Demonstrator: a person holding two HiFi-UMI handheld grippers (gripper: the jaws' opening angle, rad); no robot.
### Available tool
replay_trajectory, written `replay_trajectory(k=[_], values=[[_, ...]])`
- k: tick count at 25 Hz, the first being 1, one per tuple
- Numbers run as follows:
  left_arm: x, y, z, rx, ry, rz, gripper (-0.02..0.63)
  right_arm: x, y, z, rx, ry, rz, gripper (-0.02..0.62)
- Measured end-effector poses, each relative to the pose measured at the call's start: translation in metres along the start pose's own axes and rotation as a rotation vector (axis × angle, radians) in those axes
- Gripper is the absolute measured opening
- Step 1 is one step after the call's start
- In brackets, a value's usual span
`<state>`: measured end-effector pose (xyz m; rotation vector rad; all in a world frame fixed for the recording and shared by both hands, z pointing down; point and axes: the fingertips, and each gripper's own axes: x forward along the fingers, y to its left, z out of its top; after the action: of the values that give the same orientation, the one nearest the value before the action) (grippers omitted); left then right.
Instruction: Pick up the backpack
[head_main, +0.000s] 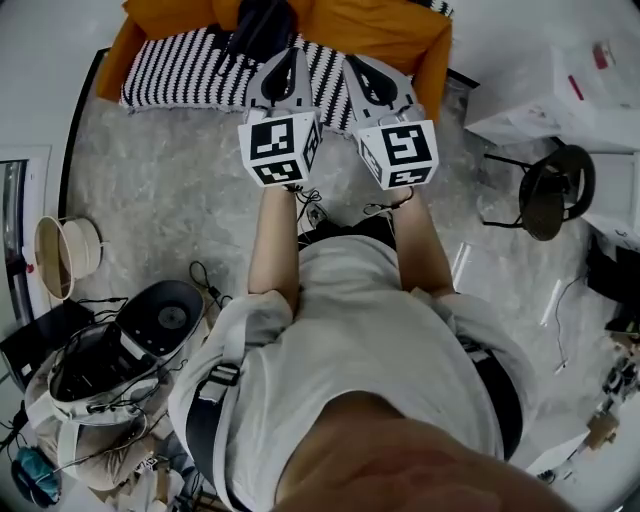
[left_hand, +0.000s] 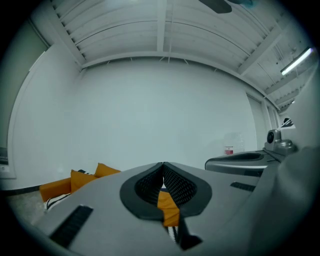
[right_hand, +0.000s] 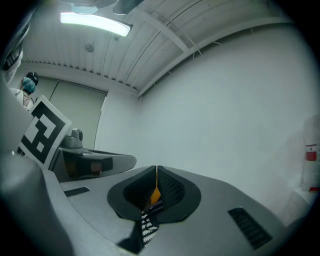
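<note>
So far nothing is lifted: the dark backpack (head_main: 260, 25) lies on the orange sofa (head_main: 400, 35), just ahead of both tongs. The left gripper (head_main: 288, 58) and right gripper (head_main: 352, 65) are pressed together and empty, so opening, gripping and raising are all left to do.

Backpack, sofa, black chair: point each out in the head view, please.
Backpack (head_main: 258, 28): head view, its dark body on the sofa.
Sofa (head_main: 390, 35): head view, orange cushion right of the backpack.
Chair (head_main: 548, 200): head view, its round black seat.
</note>
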<state>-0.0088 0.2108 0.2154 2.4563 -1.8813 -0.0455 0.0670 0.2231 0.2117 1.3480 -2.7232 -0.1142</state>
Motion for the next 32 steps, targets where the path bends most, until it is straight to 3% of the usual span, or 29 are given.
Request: replay_trajectory(k=[10,17,24,32], values=[[0.038,0.077,-0.012,-0.057,0.035,0.043,0.012,0.094,0.028,0.008,0.008,0.011,0.077,0.039],[0.106,0.153,-0.036,-0.034,0.076,0.130,0.012,0.189,-0.008,-0.032,0.081,0.074,0.080,0.039],[0.197,0.203,-0.077,0.029,0.196,0.089,0.012,0.291,-0.051,-0.075,0.161,0.127,0.062,0.040],[0.266,0.245,-0.115,0.041,0.314,0.094,0.012,0.363,-0.091,-0.123,0.204,0.206,0.073,0.040]])
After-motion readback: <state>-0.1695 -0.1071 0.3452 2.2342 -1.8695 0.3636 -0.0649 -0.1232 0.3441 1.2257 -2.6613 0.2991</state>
